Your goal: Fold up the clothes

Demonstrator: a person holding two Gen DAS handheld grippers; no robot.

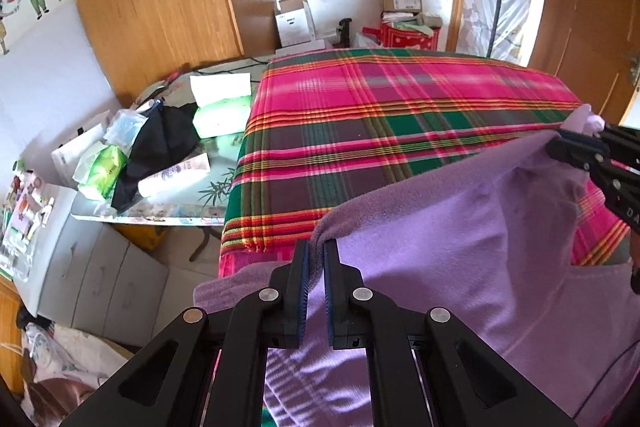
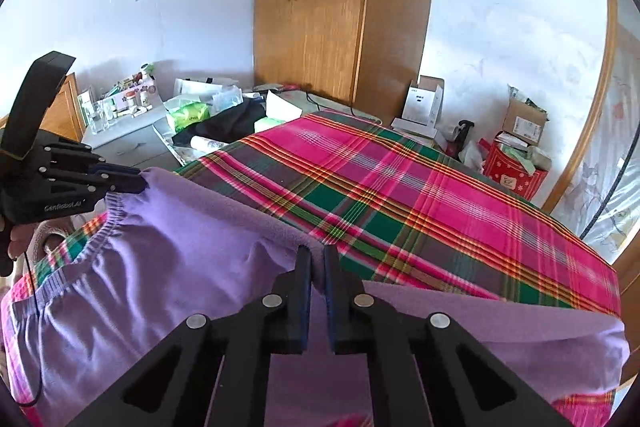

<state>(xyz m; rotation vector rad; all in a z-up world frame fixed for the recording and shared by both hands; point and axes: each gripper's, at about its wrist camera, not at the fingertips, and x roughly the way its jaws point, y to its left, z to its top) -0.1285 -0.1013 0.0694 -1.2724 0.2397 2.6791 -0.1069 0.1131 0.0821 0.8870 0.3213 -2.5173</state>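
The purple garment [image 1: 460, 227] — soft fleece with an elastic waistband, probably trousers — hangs lifted at the near edge of the plaid-covered bed [image 1: 380, 115], its lower part draped over that edge. The left gripper [image 1: 316, 255] and right gripper [image 2: 318, 259] each have their jaws pinched narrow on an upper corner of the cloth, stretching a taut edge between them. Judging by this, folding has barely begun — no crease is laid yet, and the cluttered side table [image 1: 216, 183] lies well apart.
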